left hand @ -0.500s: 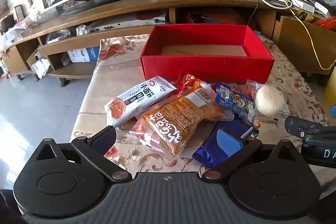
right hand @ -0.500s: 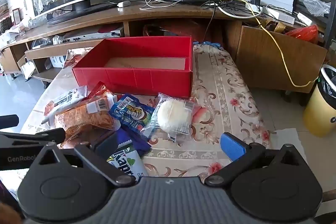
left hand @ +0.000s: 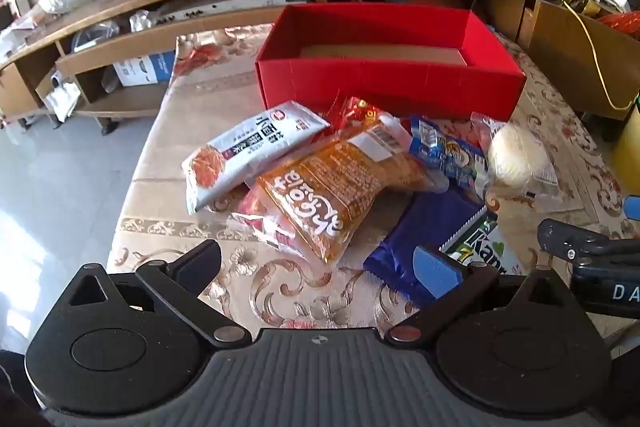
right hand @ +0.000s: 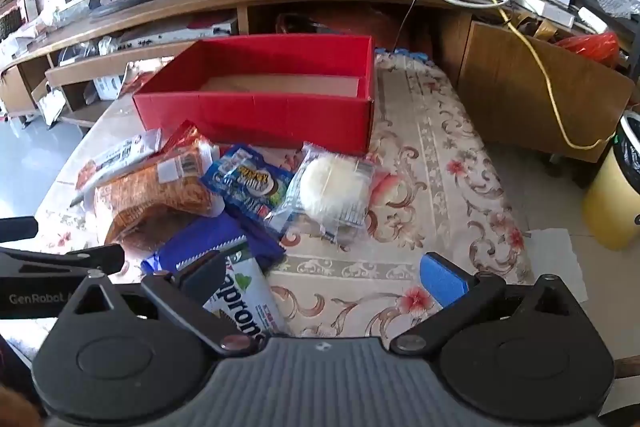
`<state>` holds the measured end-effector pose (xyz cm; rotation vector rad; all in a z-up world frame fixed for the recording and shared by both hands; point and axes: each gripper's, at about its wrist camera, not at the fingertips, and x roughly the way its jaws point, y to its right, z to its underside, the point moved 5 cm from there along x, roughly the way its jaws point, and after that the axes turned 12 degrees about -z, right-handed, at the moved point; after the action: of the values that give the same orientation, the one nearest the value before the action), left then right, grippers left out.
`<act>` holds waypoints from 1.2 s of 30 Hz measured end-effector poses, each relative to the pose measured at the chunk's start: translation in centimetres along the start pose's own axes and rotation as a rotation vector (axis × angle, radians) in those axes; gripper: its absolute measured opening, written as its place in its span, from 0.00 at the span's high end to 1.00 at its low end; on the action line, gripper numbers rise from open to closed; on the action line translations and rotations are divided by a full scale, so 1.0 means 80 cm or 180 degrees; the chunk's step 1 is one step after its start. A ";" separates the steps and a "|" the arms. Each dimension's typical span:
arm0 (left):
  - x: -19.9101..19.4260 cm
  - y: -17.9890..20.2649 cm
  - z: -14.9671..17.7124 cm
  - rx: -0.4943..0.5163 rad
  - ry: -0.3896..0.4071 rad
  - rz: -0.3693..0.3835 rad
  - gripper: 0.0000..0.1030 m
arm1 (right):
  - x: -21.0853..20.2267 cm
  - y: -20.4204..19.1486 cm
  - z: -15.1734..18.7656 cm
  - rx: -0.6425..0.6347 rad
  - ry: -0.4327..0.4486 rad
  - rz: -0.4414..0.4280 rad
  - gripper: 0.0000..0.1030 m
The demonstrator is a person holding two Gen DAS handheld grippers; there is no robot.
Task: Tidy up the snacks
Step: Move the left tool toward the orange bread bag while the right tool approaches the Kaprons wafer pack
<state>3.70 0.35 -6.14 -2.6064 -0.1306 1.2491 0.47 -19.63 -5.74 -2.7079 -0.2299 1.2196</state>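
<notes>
From the left wrist camera, the left gripper (left hand: 318,263) hangs tilted down over the near edge of the table (left hand: 168,163), its jaws spread wide with nothing between them. One finger carries a blue pad (left hand: 434,269), which hovers above a dark blue wrapper (left hand: 420,231). Ahead lies a loose heap of snacks. A white packet (left hand: 248,151) with red print leans on an orange noodle bag (left hand: 340,187), and a small red pack (left hand: 260,219) shows from under that bag. To the right are a blue biscuit pack (left hand: 444,155) and a clear bag holding a round white bun (left hand: 516,159). A white and green packet (left hand: 484,243) lies partly on the dark blue wrapper. Behind the heap stands a red box (left hand: 392,79), open and with a bare cardboard floor. Part of the right gripper (left hand: 592,259) enters at the right edge.

From the right wrist camera, the right gripper (right hand: 320,277) also points down with its jaws wide apart and empty. Its dark finger (right hand: 202,273) sits over the white and green packet (right hand: 240,295), while the blue pad (right hand: 442,281) is above the bare floral cloth (right hand: 440,155). The bun (right hand: 332,187) lies just in front of the red box (right hand: 256,111), with the biscuit pack (right hand: 248,183) touching it on the left and the noodle bag (right hand: 160,191) beyond that. A yellow bin (right hand: 616,195) stands on the floor to the right of the table.
</notes>
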 end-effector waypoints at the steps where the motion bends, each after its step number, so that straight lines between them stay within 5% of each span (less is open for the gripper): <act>1: 0.001 0.001 0.001 0.0010 -0.0012 0.0000 0.00 | 0.002 0.000 0.001 -0.0011 -0.0023 -0.0001 0.02; 36: 0.024 -0.007 0.013 0.0066 -0.0219 0.0011 0.00 | 0.038 -0.014 0.014 -0.0121 -0.0405 -0.0078 0.02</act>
<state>4.15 1.46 -8.06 -2.5482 -0.1252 1.3347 1.51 -17.80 -8.41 -2.6532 -0.3043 1.3961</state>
